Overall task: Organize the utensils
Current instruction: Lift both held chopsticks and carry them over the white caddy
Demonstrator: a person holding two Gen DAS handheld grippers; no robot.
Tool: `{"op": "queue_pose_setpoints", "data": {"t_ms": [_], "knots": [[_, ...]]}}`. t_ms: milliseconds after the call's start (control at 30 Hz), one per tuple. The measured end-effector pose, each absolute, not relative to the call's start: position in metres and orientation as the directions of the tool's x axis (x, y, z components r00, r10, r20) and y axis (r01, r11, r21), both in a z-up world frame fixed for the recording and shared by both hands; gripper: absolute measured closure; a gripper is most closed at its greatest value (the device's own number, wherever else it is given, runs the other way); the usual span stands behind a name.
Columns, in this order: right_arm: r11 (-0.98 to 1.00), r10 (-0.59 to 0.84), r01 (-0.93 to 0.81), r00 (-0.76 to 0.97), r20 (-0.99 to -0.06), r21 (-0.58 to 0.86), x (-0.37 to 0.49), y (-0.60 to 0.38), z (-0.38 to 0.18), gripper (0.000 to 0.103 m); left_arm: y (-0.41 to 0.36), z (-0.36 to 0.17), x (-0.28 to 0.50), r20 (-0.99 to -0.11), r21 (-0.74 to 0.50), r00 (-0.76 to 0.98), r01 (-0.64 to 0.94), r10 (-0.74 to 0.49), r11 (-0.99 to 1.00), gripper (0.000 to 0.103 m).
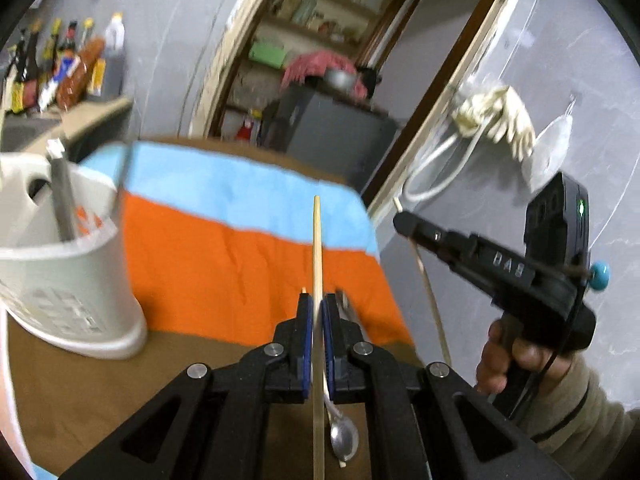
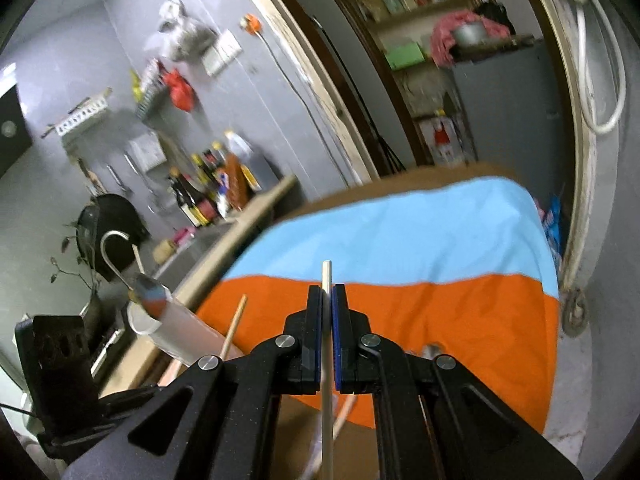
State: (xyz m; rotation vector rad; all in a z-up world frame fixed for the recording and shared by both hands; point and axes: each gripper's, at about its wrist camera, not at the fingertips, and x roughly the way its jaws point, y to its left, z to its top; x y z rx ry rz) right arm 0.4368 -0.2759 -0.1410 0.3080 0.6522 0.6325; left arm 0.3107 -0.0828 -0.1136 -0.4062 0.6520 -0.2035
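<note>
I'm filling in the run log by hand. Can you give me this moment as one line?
left gripper: shut on chopstick | right gripper: shut on second chopstick | spoon: on table | utensil holder: holds utensils

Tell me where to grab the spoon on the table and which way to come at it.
Grip the spoon by its thin handle, not the bowl. It lies flat on the table, bowl end nearest the left-wrist camera, handle running away under the left gripper. So come straight down from above, fingers either side of the handle. That gripper is shut on a chopstick and would have to drop it first.
</note>
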Motion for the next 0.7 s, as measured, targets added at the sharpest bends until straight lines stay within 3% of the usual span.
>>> {"op": "queue_pose_setpoints", "data": {"t_ms": [333, 700], "knots": [[0.705, 0.693, -0.540, 0.662, -0.285, 0.460, 0.416, -0.232, -0.078, 0.099, -0.024, -0.056, 0.289, -0.411, -0.420, 0.882, 0.043, -0.233, 0.906, 0.098], [0.682, 0.701, -0.598, 0.699, -0.142, 0.421, 0.390, -0.151, -0.036, 0.099, 0.059, -0.027, 0.275, -0.317, -0.400, 0.937, 0.006, -0.145, 0.916, 0.098]]}}
